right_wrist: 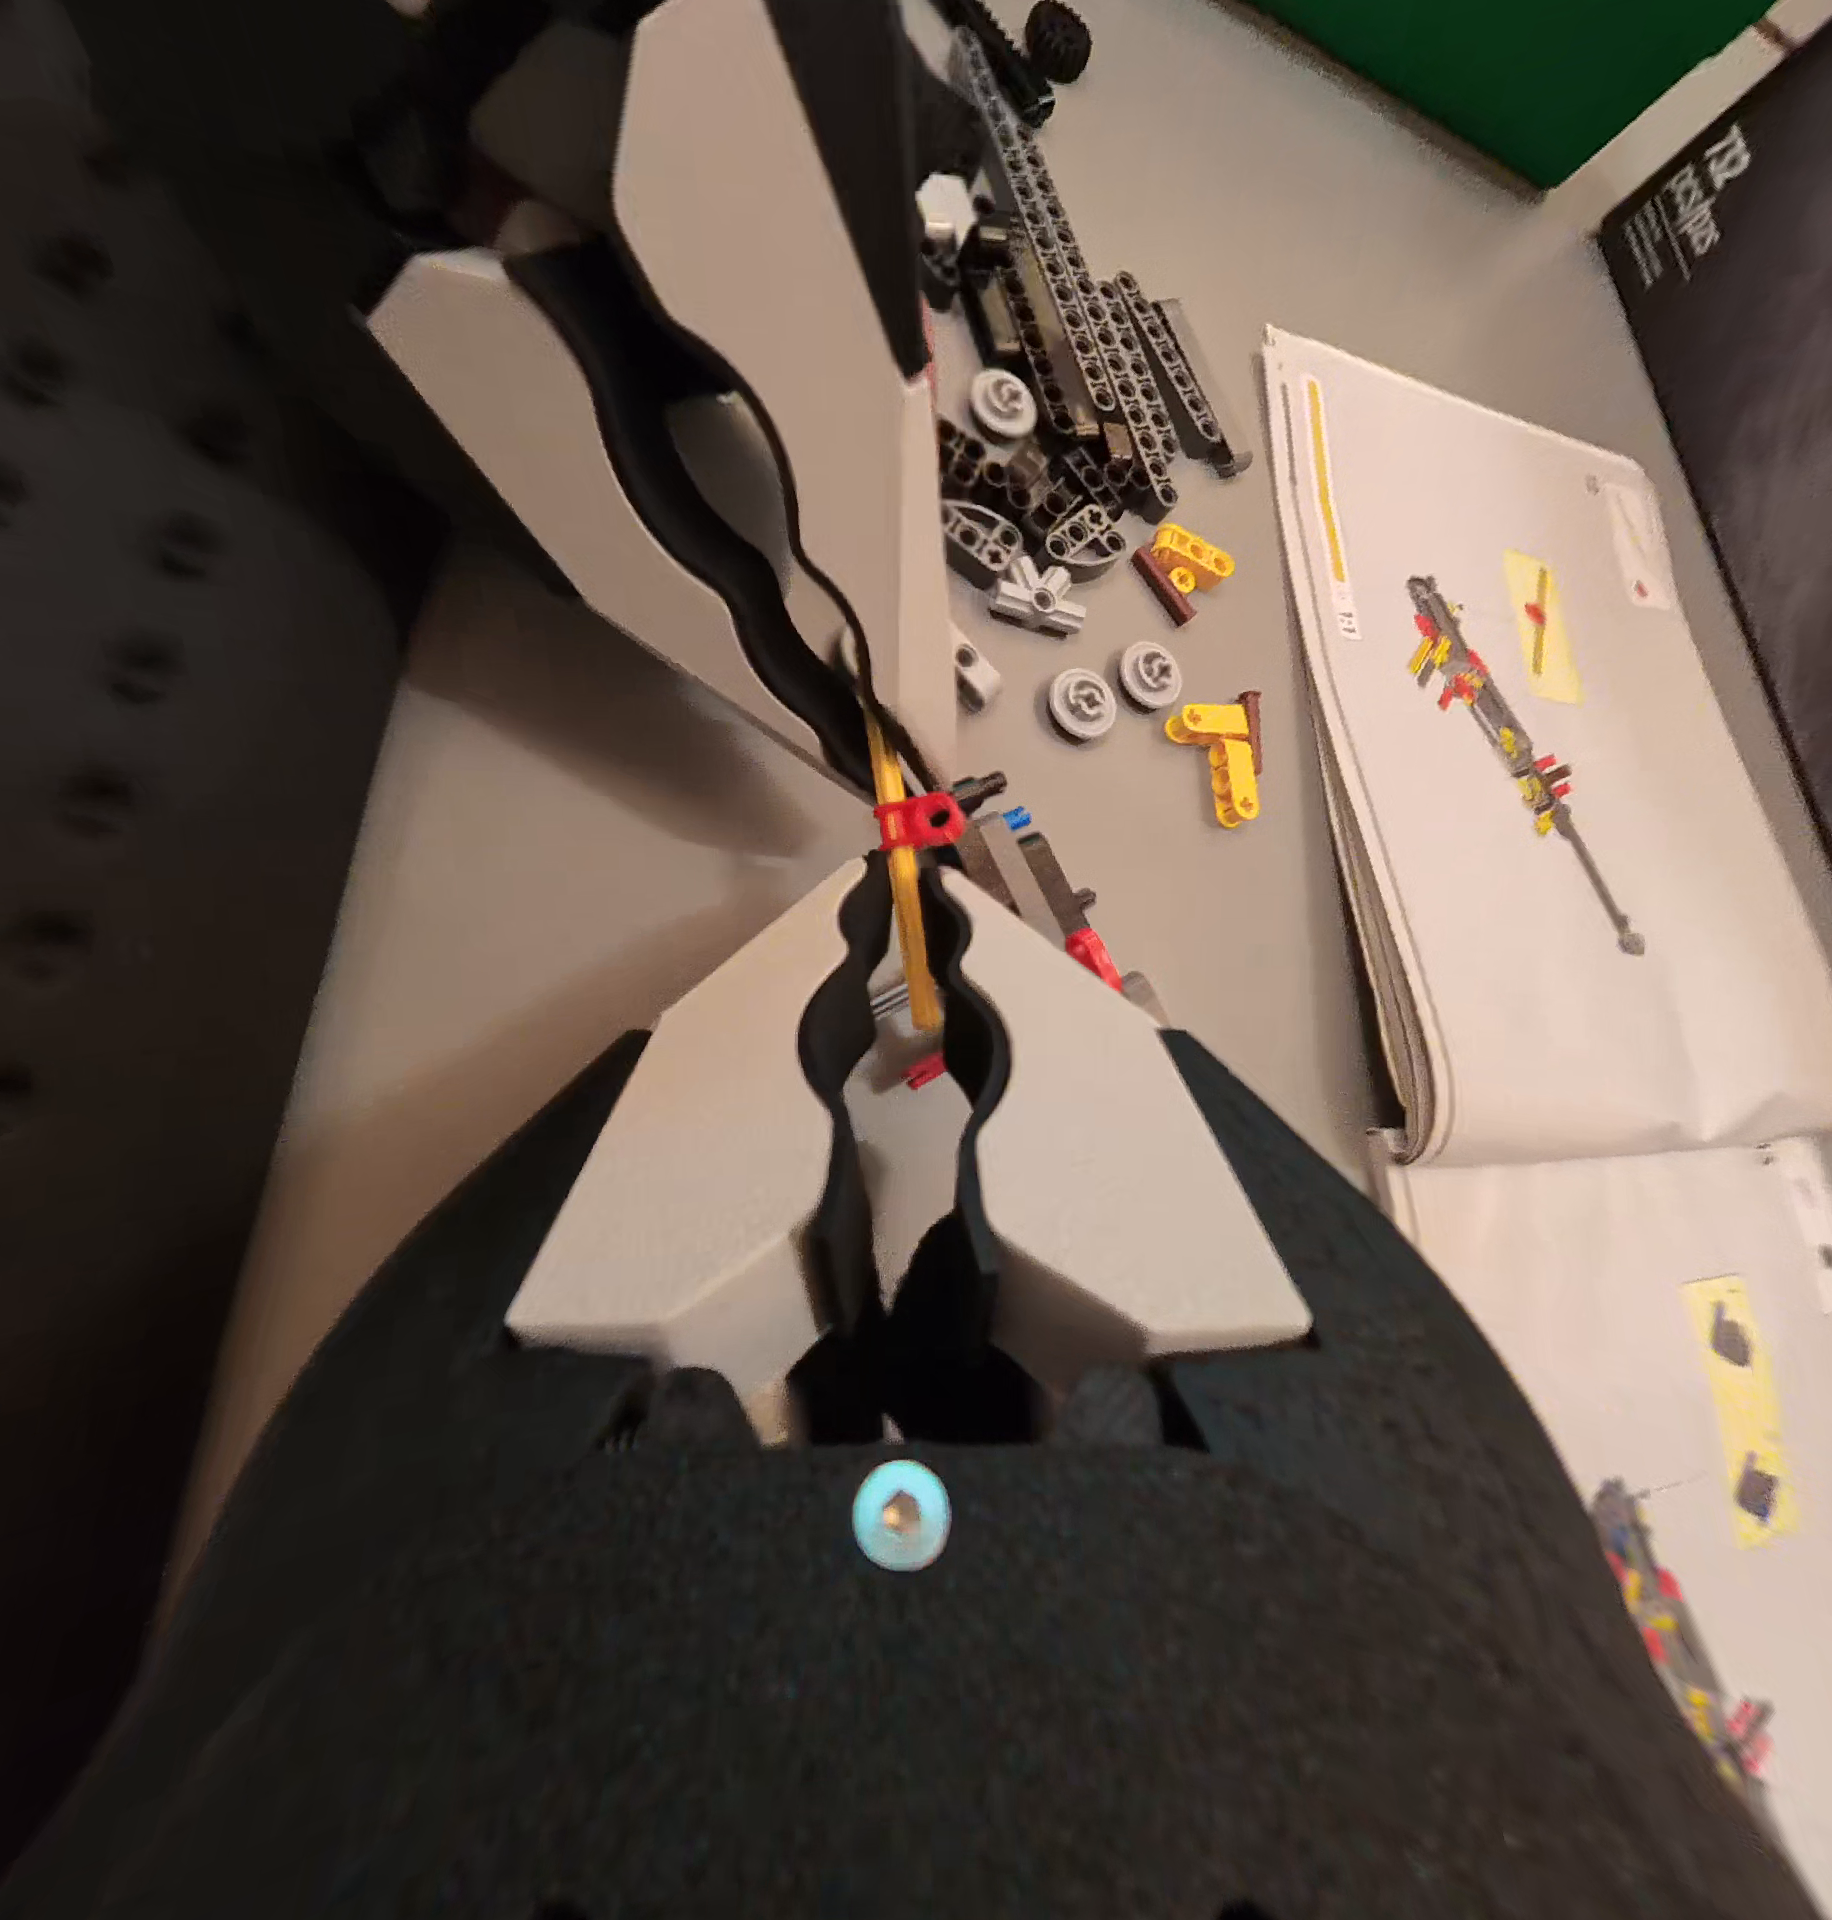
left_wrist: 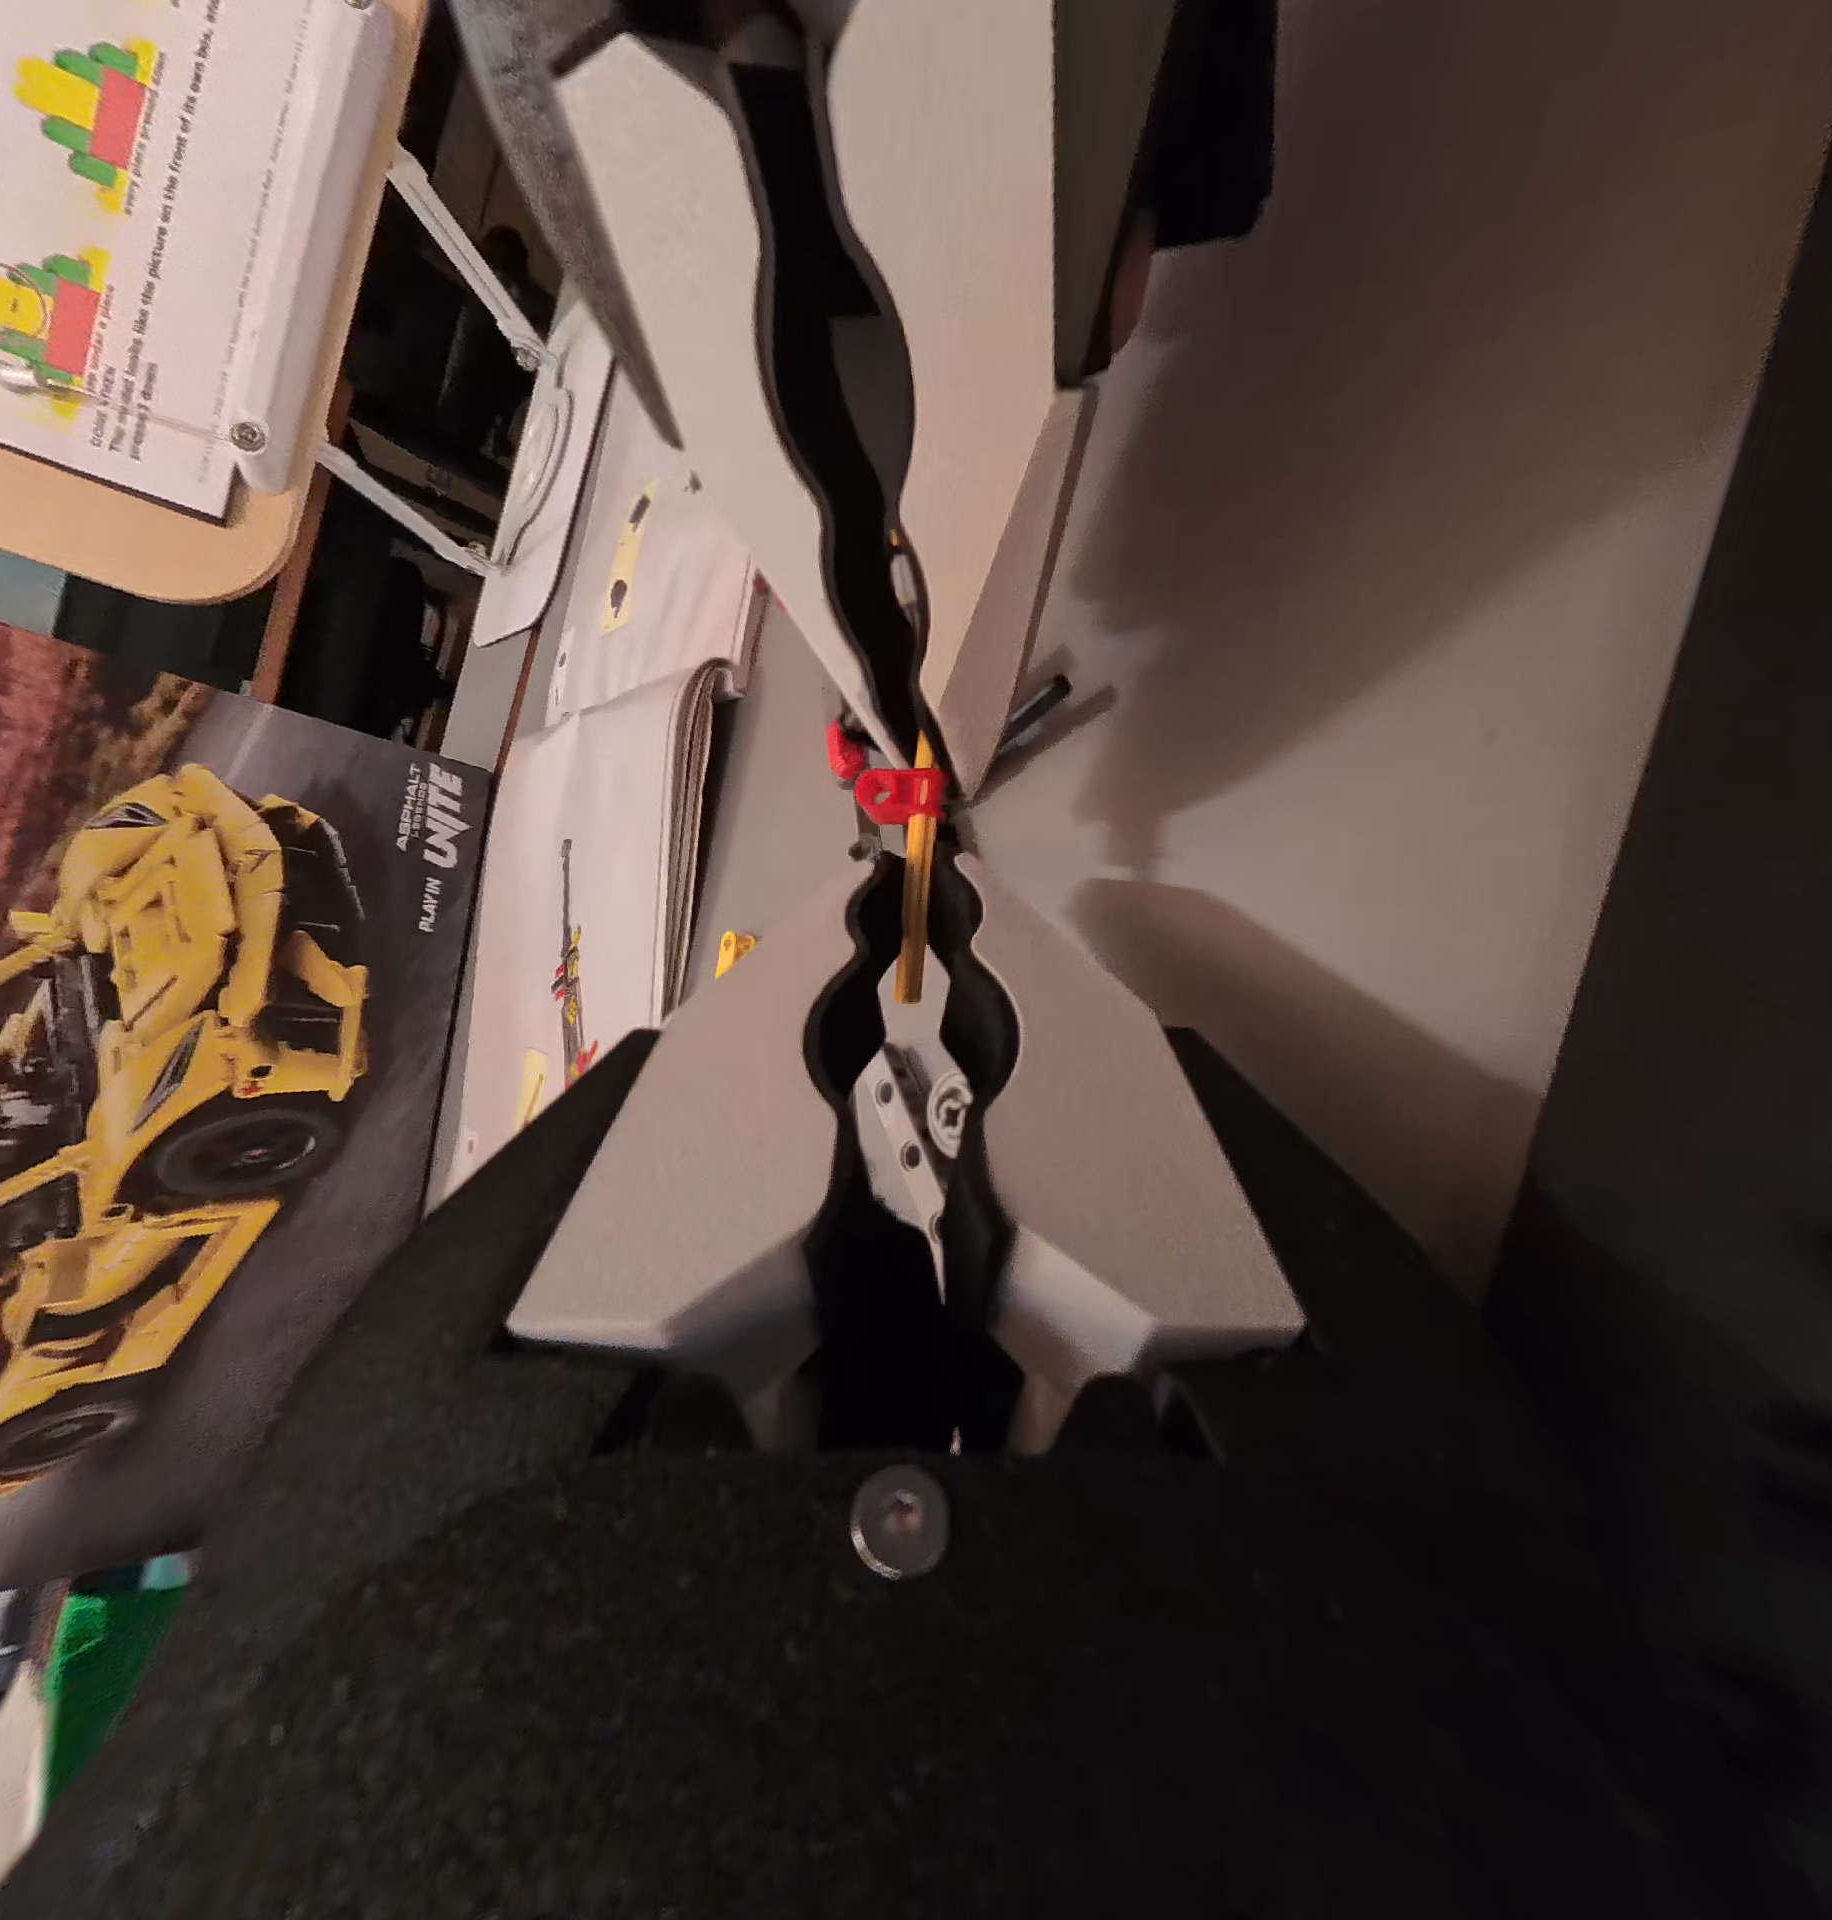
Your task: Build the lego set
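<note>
At the centre of the left wrist view, the left gripper (left_wrist: 917,883) is pinching a yellow axle (left_wrist: 914,904) between its wavy black pads, and the axle is running lengthwise along the narrow gap between the fingers. A small red connector (left_wrist: 896,795) is sitting threaded on the axle just past the fingertips. The right gripper (left_wrist: 917,717) is reaching in from the top of that frame, tip to tip with the left one, its fingers closing on the far end of the same axle.

The right wrist view is showing the mirror of this: the right gripper (right_wrist: 904,868) is clamping the yellow axle (right_wrist: 907,914), the red connector (right_wrist: 917,821) is sitting at the middle of the frame, and the left gripper (right_wrist: 870,748) is coming down from the upper left. Whether the red connector is touching either set of fingertips is hard to judge in the blur.

On the grey table (right_wrist: 1203,260), loose grey, black and yellow parts (right_wrist: 1078,468) are lying in the upper centre. An open instruction booklet (right_wrist: 1514,727) is lying at the right. The set's box (left_wrist: 195,1091), with a yellow car pictured, is filling the left of the left wrist view.
</note>
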Motion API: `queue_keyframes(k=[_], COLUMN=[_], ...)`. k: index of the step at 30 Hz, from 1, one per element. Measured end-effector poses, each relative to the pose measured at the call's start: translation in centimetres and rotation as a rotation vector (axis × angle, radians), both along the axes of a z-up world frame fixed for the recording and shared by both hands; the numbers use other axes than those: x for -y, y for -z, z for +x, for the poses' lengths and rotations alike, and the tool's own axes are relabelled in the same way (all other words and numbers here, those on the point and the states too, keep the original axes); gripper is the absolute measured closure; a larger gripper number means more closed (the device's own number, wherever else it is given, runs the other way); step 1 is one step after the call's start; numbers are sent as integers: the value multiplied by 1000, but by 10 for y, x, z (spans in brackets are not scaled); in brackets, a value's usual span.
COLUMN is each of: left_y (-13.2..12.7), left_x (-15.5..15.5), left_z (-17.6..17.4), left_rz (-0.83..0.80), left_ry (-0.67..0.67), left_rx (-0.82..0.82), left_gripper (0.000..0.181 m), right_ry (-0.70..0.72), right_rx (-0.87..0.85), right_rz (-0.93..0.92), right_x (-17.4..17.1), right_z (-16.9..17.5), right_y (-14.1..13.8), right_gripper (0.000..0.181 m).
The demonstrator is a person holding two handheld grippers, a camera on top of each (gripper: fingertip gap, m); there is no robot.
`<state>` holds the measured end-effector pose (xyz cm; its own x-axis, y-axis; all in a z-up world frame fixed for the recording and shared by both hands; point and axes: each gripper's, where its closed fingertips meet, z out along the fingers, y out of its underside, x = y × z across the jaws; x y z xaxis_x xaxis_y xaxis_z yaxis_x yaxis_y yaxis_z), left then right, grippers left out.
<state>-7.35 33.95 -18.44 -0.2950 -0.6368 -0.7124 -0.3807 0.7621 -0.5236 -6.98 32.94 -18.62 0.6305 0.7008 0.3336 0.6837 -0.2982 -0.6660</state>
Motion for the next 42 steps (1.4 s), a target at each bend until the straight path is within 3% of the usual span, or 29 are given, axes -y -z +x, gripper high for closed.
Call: queue_keyframes(k=[4,8,13,29,31,34,38,40,42], left_y=[-5,-17,-17,-26,-31,-42,-50,-56,-58], left_x=[-3,1,1,-8,-24,-60,-107,-128,-142], left_z=[-1,-2,-2,-1,0,-2,-13,-20,-27], left_rz=[-177,-366,-325,-416,-472,-661,-962,-1031,-1049], left_ry=[-5,25,24,-21,-96,-242,-391,-446,-477], left_rx=[-2,17,33,77,111,189,276,346,389], left_gripper=[179,178,178,172,161,155,152,152,148], right_ry=[9,1,-43,-18,33,248,551,639,664], right_rx=[-203,-323,-521,-522,-524,-528,-745,-886,-904], right_rz=[4,-40,-65,-15,8,103,194,197,162], right_x=[1,3,6,0,-4,-21,-38,-46,-53], right_z=[4,2,-7,-2,7,37,65,69,67], right_y=[-20,-23,-42,-47,-53,-70,-84,-84,-78], right_gripper=[173,170,178,178,178,178,178,178,178])
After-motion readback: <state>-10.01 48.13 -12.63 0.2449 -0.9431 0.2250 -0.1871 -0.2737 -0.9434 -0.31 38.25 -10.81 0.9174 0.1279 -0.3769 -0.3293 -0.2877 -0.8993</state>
